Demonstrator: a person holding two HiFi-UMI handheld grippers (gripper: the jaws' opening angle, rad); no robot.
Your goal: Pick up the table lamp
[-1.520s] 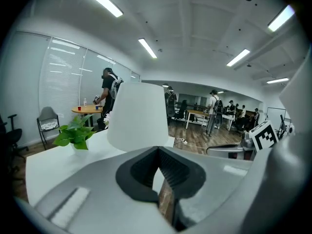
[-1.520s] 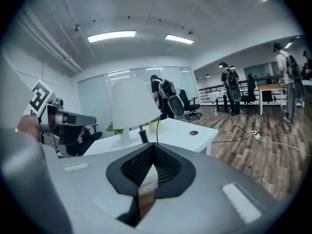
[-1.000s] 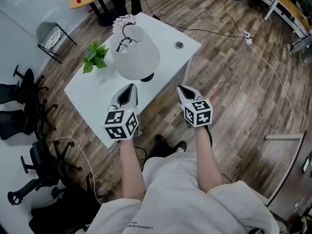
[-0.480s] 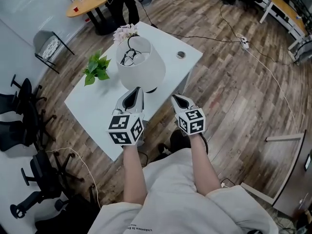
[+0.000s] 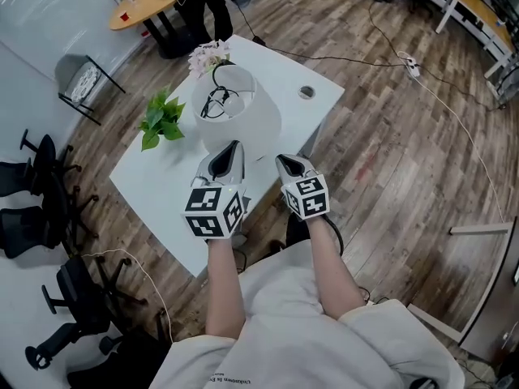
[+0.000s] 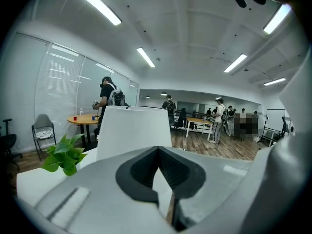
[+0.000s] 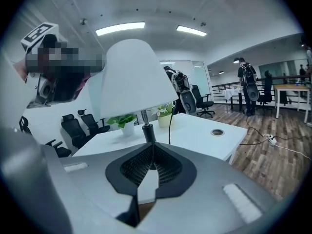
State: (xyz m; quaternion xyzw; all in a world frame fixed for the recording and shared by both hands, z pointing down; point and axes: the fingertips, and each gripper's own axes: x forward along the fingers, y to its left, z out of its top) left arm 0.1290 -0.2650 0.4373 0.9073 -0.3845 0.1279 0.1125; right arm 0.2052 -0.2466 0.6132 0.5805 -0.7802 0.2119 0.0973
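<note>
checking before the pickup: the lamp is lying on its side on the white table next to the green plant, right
Not quite. The lamp is standing upright, not lying on its side; the right gripper view shows this plainly. The rest holds: it is on the white table, next to the green plant.

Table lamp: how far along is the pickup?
Done: nothing gripped yet; the white-shaded table lamp stands on the white desk. In hand: left tool and right tool are close to the shade, both shut and empty; the right one points at the thin metal stem. Left: open, grasp, lift.
</note>
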